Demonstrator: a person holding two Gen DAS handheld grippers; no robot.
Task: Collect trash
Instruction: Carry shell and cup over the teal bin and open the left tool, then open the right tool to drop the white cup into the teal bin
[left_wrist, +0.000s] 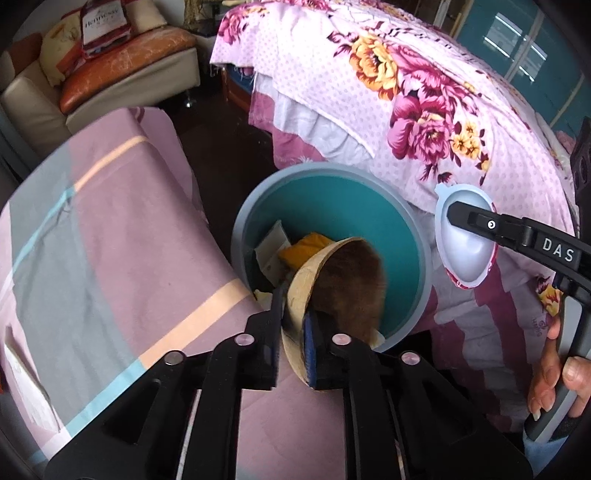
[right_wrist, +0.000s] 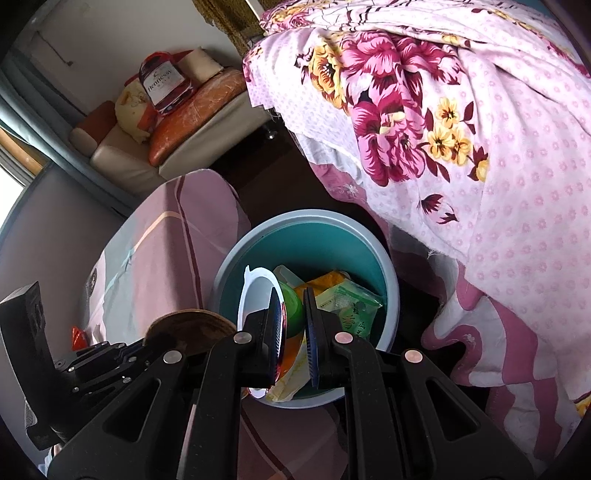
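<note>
Bowl (left_wrist: 332, 291) pinched by rim in left claw (left_wrist: 291, 325), over bin (left_wrist: 424, 266) mouth. White cup (right_wrist: 255, 291) clamped in right claw (right_wrist: 293, 314) above bin too. Loosen w/ both centred over opening, clear of rim.

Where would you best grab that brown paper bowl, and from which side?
By its thin rim wall, coming from the open side, one finger inside and one outside. The brown paper bowl is too wide to span; the left gripper pinches it just so over the trash bin.
</note>
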